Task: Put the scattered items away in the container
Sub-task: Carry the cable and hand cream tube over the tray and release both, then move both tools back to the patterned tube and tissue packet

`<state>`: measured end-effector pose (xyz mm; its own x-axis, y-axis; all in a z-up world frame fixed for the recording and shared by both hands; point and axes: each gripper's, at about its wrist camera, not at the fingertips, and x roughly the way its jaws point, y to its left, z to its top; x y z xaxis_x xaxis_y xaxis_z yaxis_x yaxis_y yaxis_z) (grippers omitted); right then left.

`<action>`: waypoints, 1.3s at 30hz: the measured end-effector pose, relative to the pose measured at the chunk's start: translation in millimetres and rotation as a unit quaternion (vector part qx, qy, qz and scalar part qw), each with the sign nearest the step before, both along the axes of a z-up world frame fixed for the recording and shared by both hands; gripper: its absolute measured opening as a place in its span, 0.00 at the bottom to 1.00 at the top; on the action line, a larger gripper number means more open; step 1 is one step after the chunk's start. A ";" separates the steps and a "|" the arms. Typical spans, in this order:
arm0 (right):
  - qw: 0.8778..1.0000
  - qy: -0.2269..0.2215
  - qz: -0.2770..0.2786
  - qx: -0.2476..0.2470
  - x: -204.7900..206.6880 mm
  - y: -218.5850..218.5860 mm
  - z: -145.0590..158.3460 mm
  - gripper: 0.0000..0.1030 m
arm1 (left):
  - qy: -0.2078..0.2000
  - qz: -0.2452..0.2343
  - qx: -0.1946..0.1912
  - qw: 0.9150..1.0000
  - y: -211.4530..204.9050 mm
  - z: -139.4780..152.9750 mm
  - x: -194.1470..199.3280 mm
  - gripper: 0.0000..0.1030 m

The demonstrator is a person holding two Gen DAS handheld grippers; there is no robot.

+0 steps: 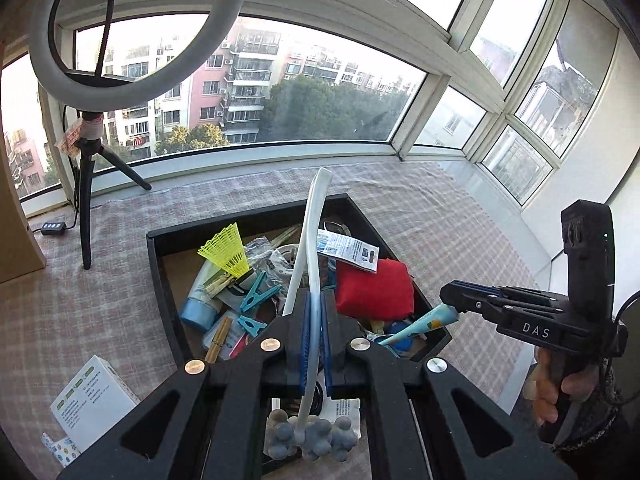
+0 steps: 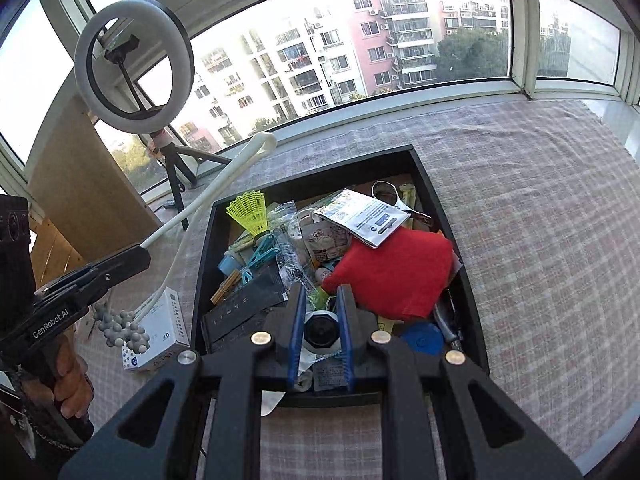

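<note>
A black tray (image 1: 248, 216) on the checked cloth holds many items: a red pouch (image 1: 374, 288), a yellow shuttlecock (image 1: 226, 250), blue pegs (image 1: 256, 294). My left gripper (image 1: 316, 300) is shut on a long white massage stick (image 1: 310, 232) with grey balls at its end (image 1: 312, 438), held above the tray's near side. My right gripper (image 2: 322, 294) is shut on a white tube with a hexagonal cap (image 2: 322, 330) over the tray (image 2: 428, 176); in the left wrist view it (image 1: 452, 292) holds the patterned tube (image 1: 424, 322). The stick (image 2: 200, 200) and left gripper (image 2: 138, 254) show at left.
A ring light on a tripod (image 1: 86, 184) stands at the back left by the window. A white box (image 1: 94, 400) lies on the cloth left of the tray; it also shows in the right wrist view (image 2: 160, 332). A wooden board (image 2: 88, 184) leans at far left.
</note>
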<state>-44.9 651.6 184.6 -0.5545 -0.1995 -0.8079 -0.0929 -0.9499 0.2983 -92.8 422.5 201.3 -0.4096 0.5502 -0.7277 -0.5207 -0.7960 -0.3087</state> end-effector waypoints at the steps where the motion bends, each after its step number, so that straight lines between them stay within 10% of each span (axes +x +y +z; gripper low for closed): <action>1: 1.000 -0.001 -0.006 0.007 -3.4 1.3 -1.3 0.25 | -0.005 0.005 -0.010 1.000 6.6 -4.0 -6.2 0.09; 3: 0.999 0.014 -0.018 0.022 -5.7 3.9 1.1 0.56 | -0.009 0.018 -0.022 1.000 12.7 -10.2 -14.6 0.21; 24: 0.999 0.036 0.004 -0.004 -1.5 -4.1 -3.1 0.57 | 0.015 0.138 -0.062 0.988 -124.4 -0.2 11.7 0.22; 39: 0.977 0.012 0.211 -0.019 3.7 -196.1 -23.9 0.58 | -0.021 0.262 -0.095 0.960 -312.3 -30.9 82.0 0.23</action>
<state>-41.2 455.5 160.7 -0.4354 -0.4443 -0.7830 0.3133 -0.8902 0.3309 -10.8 110.2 170.4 -0.5614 0.1333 -0.8167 -0.0245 -0.9892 -0.1446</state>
